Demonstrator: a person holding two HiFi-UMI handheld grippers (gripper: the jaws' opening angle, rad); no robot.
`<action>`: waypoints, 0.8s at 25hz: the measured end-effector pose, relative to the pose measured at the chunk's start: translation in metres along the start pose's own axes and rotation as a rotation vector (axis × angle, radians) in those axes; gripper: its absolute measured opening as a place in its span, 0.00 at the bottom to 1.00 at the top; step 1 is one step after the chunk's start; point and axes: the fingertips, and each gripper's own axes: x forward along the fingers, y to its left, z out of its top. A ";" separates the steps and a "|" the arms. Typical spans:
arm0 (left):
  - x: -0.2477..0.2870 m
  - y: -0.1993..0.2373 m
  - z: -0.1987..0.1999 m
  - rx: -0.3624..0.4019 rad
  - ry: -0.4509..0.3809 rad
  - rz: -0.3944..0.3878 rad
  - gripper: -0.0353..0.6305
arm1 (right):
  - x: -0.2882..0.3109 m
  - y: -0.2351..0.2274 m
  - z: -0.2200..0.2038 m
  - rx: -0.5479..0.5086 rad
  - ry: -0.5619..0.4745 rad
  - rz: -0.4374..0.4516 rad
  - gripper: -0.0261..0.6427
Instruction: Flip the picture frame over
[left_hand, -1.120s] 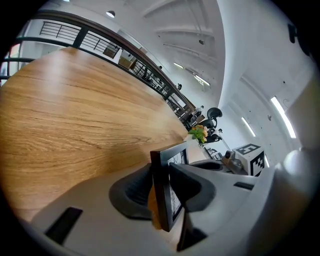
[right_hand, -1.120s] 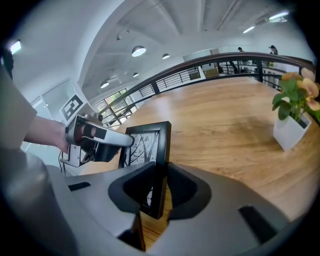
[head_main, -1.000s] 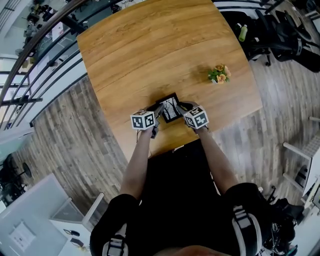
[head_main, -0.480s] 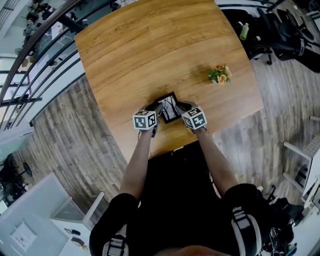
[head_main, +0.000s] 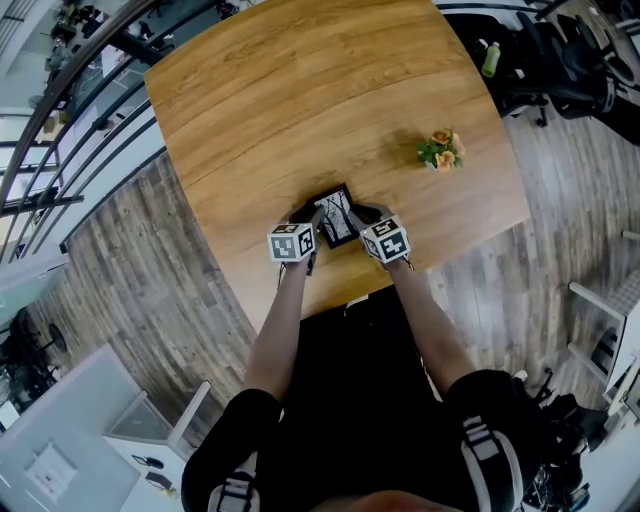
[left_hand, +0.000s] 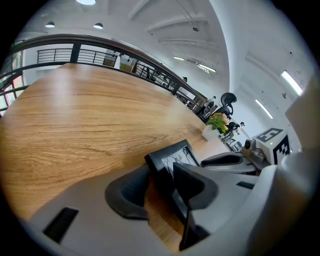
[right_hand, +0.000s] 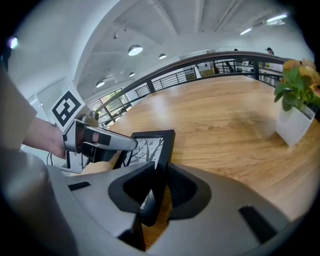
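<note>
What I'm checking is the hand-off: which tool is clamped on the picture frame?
The right tool: it pinches the picture frame by its edge. The left tool is opening its jaws; the frame sits between them with table showing beside it.

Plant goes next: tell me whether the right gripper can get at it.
Probably not yet: the right gripper clamps the picture frame, though nothing stands between it and the plant.
</note>
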 end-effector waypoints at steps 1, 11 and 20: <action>0.000 0.000 0.000 0.002 -0.006 0.007 0.29 | 0.000 0.000 0.000 -0.003 -0.001 -0.004 0.17; -0.002 -0.002 0.000 0.057 -0.035 0.098 0.30 | -0.002 0.000 -0.001 0.000 -0.009 -0.042 0.17; -0.002 0.000 -0.002 0.086 -0.037 0.146 0.30 | 0.001 0.001 -0.001 -0.024 0.009 -0.041 0.17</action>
